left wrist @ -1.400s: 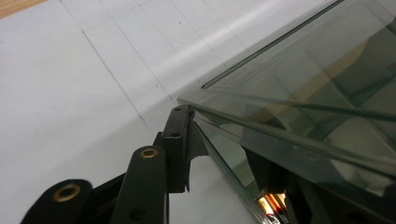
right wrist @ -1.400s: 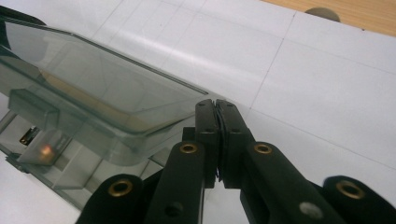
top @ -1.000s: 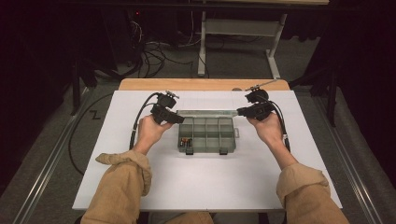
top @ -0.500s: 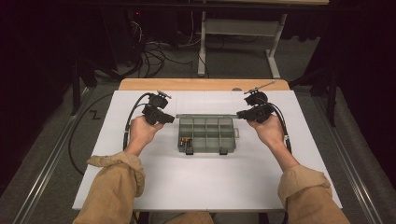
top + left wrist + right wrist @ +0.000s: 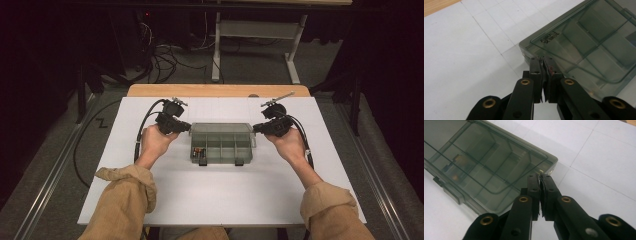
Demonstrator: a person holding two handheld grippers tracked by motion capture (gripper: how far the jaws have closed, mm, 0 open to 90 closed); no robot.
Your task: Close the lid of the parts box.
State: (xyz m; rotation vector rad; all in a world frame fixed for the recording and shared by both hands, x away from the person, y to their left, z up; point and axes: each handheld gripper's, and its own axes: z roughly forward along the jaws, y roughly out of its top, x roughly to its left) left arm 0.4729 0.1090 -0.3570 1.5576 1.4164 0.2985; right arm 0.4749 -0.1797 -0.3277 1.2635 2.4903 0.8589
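With both jaws together, your left hand-held gripper (image 5: 186,128) having just been closing on nothing and your right hand-held gripper (image 5: 257,129) empty too, brace the translucent grey plastic compartment box (image 5: 221,143), mid-surface, evenly at both far corners.

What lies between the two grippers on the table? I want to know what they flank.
The grey compartment box, lid closed, lies between the left gripper and right gripper, as the high view shows.

Person's wearing rolled-up tan sleeves (image 5: 125,200). Both black grippers, left gripper (image 5: 542,61) and right gripper (image 5: 540,178), are sporting brass rivets (image 5: 525,81) and trailing black cables (image 5: 145,120).
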